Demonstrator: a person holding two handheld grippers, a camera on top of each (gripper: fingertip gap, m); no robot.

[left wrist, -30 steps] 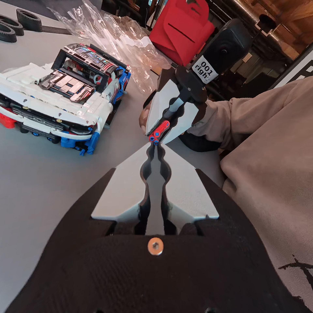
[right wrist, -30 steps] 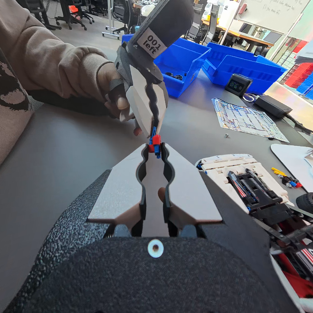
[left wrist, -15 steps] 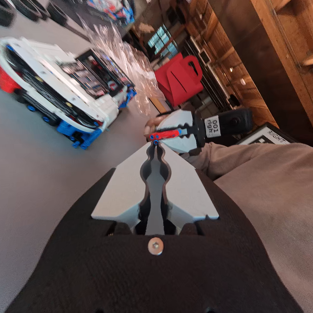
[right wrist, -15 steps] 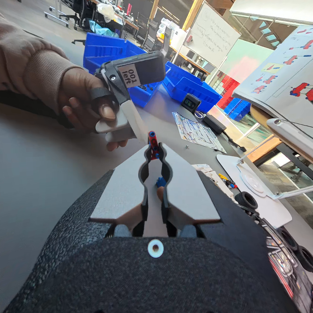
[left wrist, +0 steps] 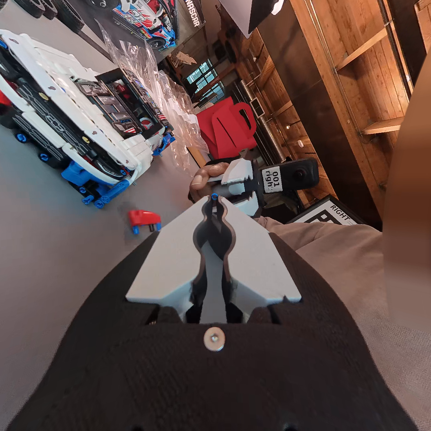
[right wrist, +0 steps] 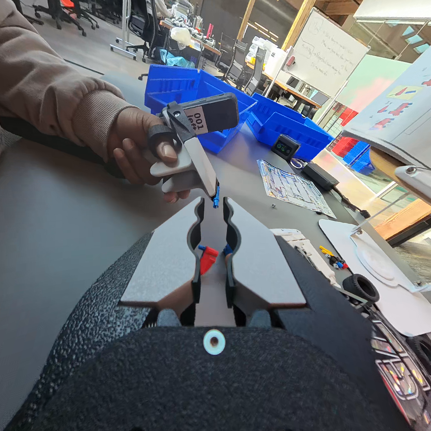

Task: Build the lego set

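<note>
My left gripper (left wrist: 214,198) is shut on a small blue pin (left wrist: 214,196), which sticks out past its tips. My right gripper (right wrist: 213,200) is open and empty, with the left gripper (right wrist: 212,194) and its blue pin (right wrist: 216,198) just beyond its tips. A red piece with blue pins (left wrist: 143,218) lies loose on the grey table; it also shows between my right fingers (right wrist: 208,258). The white, blue and black lego car (left wrist: 77,116) stands to the left; its white edge (right wrist: 300,242) shows in the right wrist view. The right gripper (left wrist: 221,189) also shows beyond the left tips.
Blue bins (right wrist: 198,93) stand at the table's far side, with a printed sheet (right wrist: 291,186), a small black device (right wrist: 285,147) and a power brick nearby. A loose tyre (right wrist: 360,286) and small pieces (right wrist: 333,258) lie right. Clear plastic bags (left wrist: 168,93) and a red bag (left wrist: 226,126) lie behind the car. Left and right tips are no more than a few centimetres apart.
My right gripper has opened and let go of the red piece, which now lies on the table. The left gripper still holds the blue pin, now apart from the red piece.
</note>
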